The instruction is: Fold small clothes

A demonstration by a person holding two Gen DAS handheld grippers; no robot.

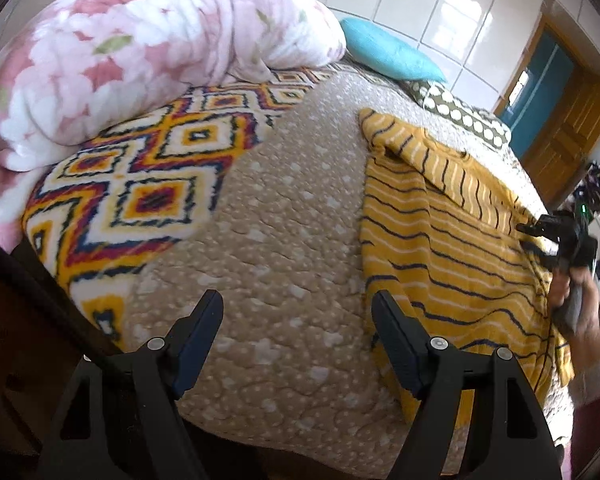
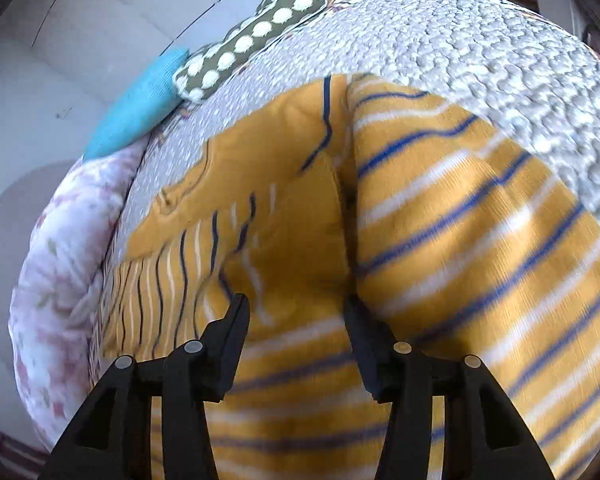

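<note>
A yellow garment (image 1: 440, 216) with navy and white stripes lies spread on the beige quilted bed cover (image 1: 276, 208). Its upper part is folded over along a diagonal edge. My left gripper (image 1: 298, 308) is open and empty, low over the quilt at the garment's left edge. My right gripper (image 2: 294, 316) is open right above the garment (image 2: 440, 248), with cloth between and under its fingers. From the left wrist view the right gripper (image 1: 540, 236) sits at the garment's far right side, held by a hand.
A pink floral blanket (image 1: 132, 40) is heaped at the back left on a diamond-patterned throw (image 1: 140, 168). A turquoise pillow (image 1: 388, 50) and a green dotted pillow (image 1: 460, 114) lie at the head. The bed's near edge is just below my left gripper.
</note>
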